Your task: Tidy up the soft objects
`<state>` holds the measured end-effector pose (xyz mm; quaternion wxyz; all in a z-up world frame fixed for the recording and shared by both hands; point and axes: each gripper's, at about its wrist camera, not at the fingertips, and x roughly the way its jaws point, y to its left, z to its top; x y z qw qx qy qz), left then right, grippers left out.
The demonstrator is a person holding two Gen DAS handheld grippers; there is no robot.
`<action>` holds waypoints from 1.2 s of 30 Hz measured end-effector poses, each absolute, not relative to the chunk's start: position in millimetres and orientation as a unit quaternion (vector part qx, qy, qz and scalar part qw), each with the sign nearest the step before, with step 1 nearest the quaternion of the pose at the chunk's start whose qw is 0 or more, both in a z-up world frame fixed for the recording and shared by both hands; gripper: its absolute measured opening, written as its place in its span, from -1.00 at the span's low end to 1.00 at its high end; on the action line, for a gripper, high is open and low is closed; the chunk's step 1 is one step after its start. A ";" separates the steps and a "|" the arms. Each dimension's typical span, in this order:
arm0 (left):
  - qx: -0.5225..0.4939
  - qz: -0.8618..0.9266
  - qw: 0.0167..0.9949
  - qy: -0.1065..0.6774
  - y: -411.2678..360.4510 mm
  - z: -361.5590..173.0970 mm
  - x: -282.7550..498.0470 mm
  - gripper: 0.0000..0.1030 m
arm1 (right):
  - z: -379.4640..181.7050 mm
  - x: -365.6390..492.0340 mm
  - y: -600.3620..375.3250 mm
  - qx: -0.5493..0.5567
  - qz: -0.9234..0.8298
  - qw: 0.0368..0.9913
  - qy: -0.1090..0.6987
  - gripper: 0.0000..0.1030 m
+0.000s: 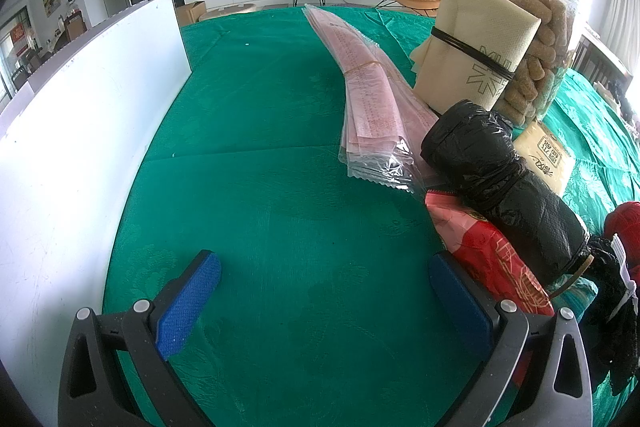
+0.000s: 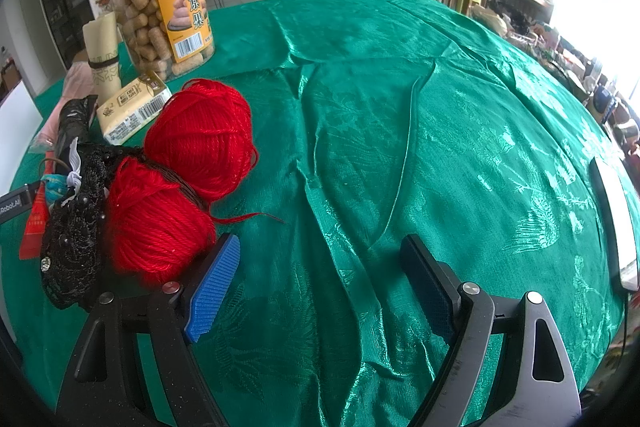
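Observation:
My left gripper (image 1: 324,267) is open and empty over the green tablecloth (image 1: 260,147). To its right lie a black plastic bag roll (image 1: 500,179), a red packet (image 1: 488,251), a stack of pink sachets (image 1: 372,95) and a beige folded cloth (image 1: 472,47). My right gripper (image 2: 320,251) is open and empty over the green cloth (image 2: 400,107). Left of it lie two red yarn balls (image 2: 200,139) (image 2: 156,227), touching each other, and a black lace piece (image 2: 72,251). The black roll also shows in the right wrist view (image 2: 72,123).
A white board (image 1: 80,131) stands along the left of the table. A clear jar of snacks (image 2: 160,15) and a small beige pack (image 2: 132,107) stand behind the yarn. A white strip (image 2: 616,219) lies at the table's right edge.

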<state>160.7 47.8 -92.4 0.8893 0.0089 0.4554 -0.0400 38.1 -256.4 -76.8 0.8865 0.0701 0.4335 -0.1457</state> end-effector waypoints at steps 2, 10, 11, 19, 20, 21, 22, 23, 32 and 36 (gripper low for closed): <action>0.009 -0.040 0.889 0.455 47.5 -92.1 160.3 1.00 | -76.7 37.9 -256.4 0.070 -0.146 0.887 0.433 0.65; 0.009 -0.040 0.889 0.455 47.3 -92.2 160.3 1.00 | -76.9 38.1 -256.5 0.070 -0.146 0.887 0.433 0.66; 0.009 -0.040 0.889 0.455 47.4 -92.3 160.5 1.00 | -76.9 38.1 -256.5 0.070 -0.146 0.887 0.433 0.66; 0.008 -0.040 0.889 0.456 47.4 -92.4 161.4 1.00 | -76.8 38.1 -256.3 0.070 -0.146 0.887 0.433 0.66; 0.009 -0.041 0.888 0.457 49.9 -93.2 161.9 1.00 | -76.8 38.1 -256.3 0.070 -0.146 0.887 0.434 0.66; 0.012 -0.047 0.887 0.460 50.2 -92.8 159.9 1.00 | -76.8 38.1 -256.3 0.070 -0.146 0.887 0.433 0.66; 0.017 -0.055 0.883 0.467 51.2 -93.5 157.4 1.00 | -77.0 38.2 -256.3 0.070 -0.146 0.887 0.434 0.66; 0.020 -0.061 0.876 0.478 53.2 -93.4 152.2 1.00 | -76.8 38.1 -256.3 0.070 -0.146 0.887 0.434 0.66; -0.048 -0.067 0.881 0.466 72.9 -41.8 119.4 1.00 | -77.0 38.2 -256.4 0.070 -0.146 0.887 0.433 0.66; -0.065 -0.074 0.893 0.440 66.8 -7.8 164.1 1.00 | -77.0 38.4 -256.5 0.070 -0.146 0.887 0.433 0.66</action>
